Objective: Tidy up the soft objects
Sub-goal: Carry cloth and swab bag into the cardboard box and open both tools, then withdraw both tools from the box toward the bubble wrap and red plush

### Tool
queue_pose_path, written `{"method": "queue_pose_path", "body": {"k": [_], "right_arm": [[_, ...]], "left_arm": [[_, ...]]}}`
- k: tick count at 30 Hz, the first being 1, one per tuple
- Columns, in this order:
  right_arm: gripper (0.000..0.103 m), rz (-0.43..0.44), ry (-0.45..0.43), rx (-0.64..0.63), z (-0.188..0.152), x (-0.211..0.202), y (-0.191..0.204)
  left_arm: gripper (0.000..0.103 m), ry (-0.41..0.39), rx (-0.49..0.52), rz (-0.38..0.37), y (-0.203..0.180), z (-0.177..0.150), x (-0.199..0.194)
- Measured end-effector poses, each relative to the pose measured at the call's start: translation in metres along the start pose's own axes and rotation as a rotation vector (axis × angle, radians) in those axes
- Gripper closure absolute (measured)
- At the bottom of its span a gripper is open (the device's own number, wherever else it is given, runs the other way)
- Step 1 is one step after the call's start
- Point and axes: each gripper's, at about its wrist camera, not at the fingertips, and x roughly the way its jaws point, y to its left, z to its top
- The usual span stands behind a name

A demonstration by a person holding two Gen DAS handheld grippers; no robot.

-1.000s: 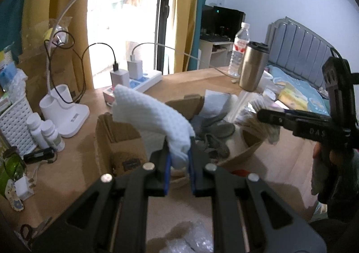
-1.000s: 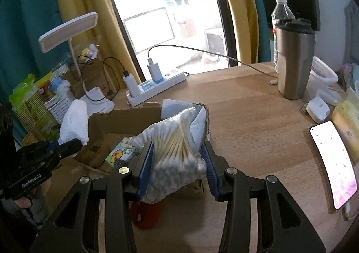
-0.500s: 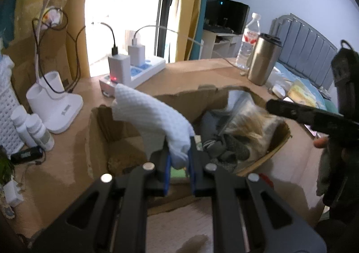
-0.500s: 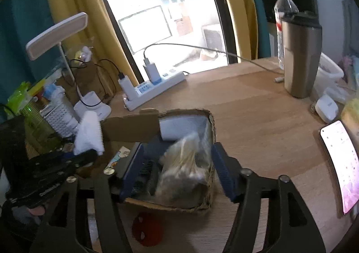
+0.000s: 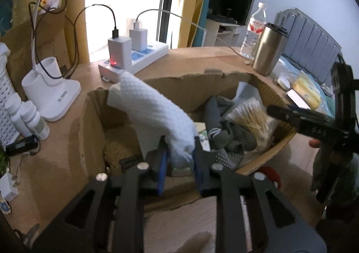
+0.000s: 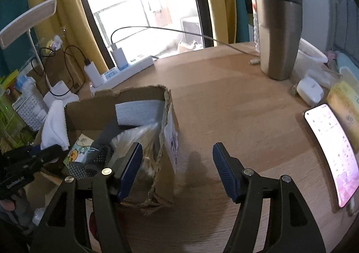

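Observation:
My left gripper [image 5: 179, 163] is shut on a white textured cloth [image 5: 154, 114] and holds it over the left side of the open cardboard box [image 5: 186, 89]. The cloth also shows in the right wrist view [image 6: 55, 127]. Inside the box lie a bag of cotton swabs [image 5: 251, 116], grey dotted socks [image 5: 235, 138] and a pale folded cloth [image 6: 139, 111]. My right gripper [image 6: 177, 170] is open and empty, over the box's right wall [image 6: 167, 141]. The swab bag [image 6: 136, 138] sits below its left finger.
A white power strip [image 5: 134, 60] with chargers lies behind the box. A desk lamp base [image 5: 51, 96], pill bottles [image 5: 29, 120] and a white basket stand left. A steel tumbler [image 6: 278, 37], water bottle, earbud case [image 6: 310, 89] and lit phone [image 6: 332, 145] are right. A red object [image 5: 271, 176] lies by the box.
My right gripper opened, let the swab bag drop into the box, and shifted right. My left gripper moved forward and lower over the box, cloth still held.

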Motion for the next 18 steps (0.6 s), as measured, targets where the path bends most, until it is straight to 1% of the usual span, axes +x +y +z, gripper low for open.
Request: {"method": "queue_pose_path", "body": {"k": [3, 7, 8, 9, 10, 11, 14, 17, 18], "right_arm": [[0.035, -0.001, -0.001, -0.005, 0.003, -0.002, 0.002], [0.035, -0.007, -0.034, -0.023, 0.01, -0.015, 0.009], [0.035, -0.008, -0.044, -0.027, 0.011, -0.02, 0.011], [0.035, -0.009, -0.05, -0.032, 0.012, -0.023, 0.012], [0.035, -0.008, -0.052, -0.034, 0.012, -0.026, 0.013], [0.035, -0.006, -0.056, -0.038, 0.011, -0.029, 0.015], [0.035, 0.0, -0.07, -0.049, 0.009, -0.041, 0.021], [0.034, 0.006, -0.084, -0.058, 0.006, -0.05, 0.027], [0.032, 0.008, -0.089, -0.061, 0.005, -0.053, 0.029]], "left_arm": [[0.075, -0.018, 0.002, 0.006, 0.0, 0.001, -0.007], [0.072, -0.048, 0.001, 0.014, 0.001, 0.001, -0.019], [0.062, -0.059, -0.003, 0.016, 0.002, 0.0, -0.023], [0.04, -0.065, -0.008, 0.017, 0.002, -0.001, -0.026], [0.032, -0.072, -0.014, 0.016, 0.003, -0.002, -0.03], [0.028, -0.08, -0.02, 0.014, 0.003, -0.003, -0.033], [0.028, -0.131, -0.048, 0.011, 0.006, -0.006, -0.051], [0.028, -0.153, -0.042, 0.025, 0.005, -0.009, -0.062], [0.028, -0.158, -0.04, 0.027, 0.004, -0.01, -0.065]]}}
